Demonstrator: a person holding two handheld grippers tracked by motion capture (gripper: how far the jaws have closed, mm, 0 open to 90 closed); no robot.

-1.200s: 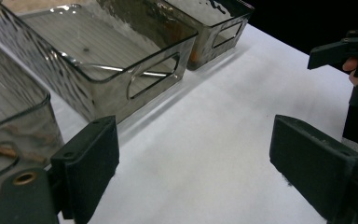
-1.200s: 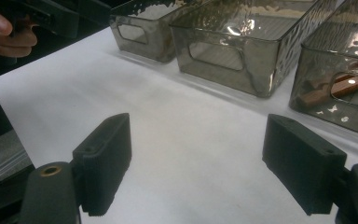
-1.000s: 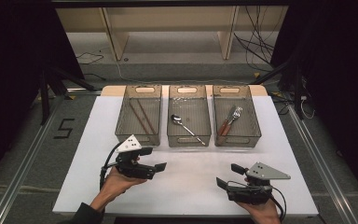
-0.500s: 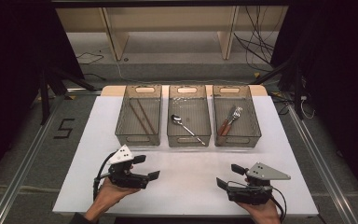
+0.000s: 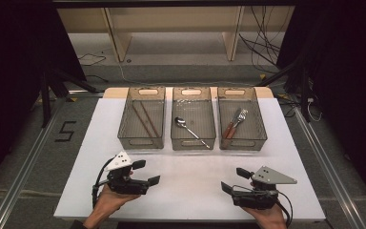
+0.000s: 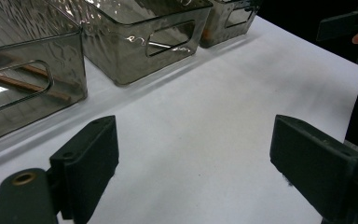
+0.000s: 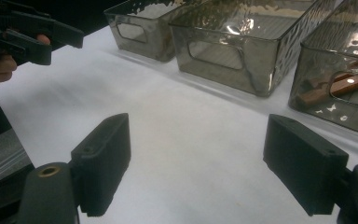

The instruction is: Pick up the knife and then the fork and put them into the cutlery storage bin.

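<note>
- White covering lies over the desk (image 5: 190, 186), and three smoky translucent plastic bins stand in a row along its far half; the middle bin (image 5: 193, 119) serves as the landmark below.
- Inside the middle bin a metal spoon (image 5: 190, 131) lies on a diagonal, bowl toward the far-left corner.
- Left of the middle bin, just beside it, the left bin (image 5: 142, 118) holds a pair of brown chopsticks (image 5: 145, 119) lying lengthwise.
- Right of the middle bin, just beside it, the right bin (image 5: 241, 119) holds cutlery with reddish-brown handles (image 5: 233, 124), a fork among them; the rest is too small to tell.
- Nearer than the middle bin and to its left, the left gripper (image 5: 148, 172) is held in a hand (image 5: 108, 200) above the desk's near edge, well apart from the bins. Its jaws stand wide apart with nothing between them, bare white desk showing in the gap in the left gripper view (image 6: 193, 158).
- Nearer than the middle bin and to its right, the right gripper (image 5: 234, 180) is held by a hand (image 5: 266, 217) at the near edge. Its jaws are also spread wide and empty, as the right gripper view (image 7: 196, 158) shows.
- Both grippers point inward, toward each other.
</note>
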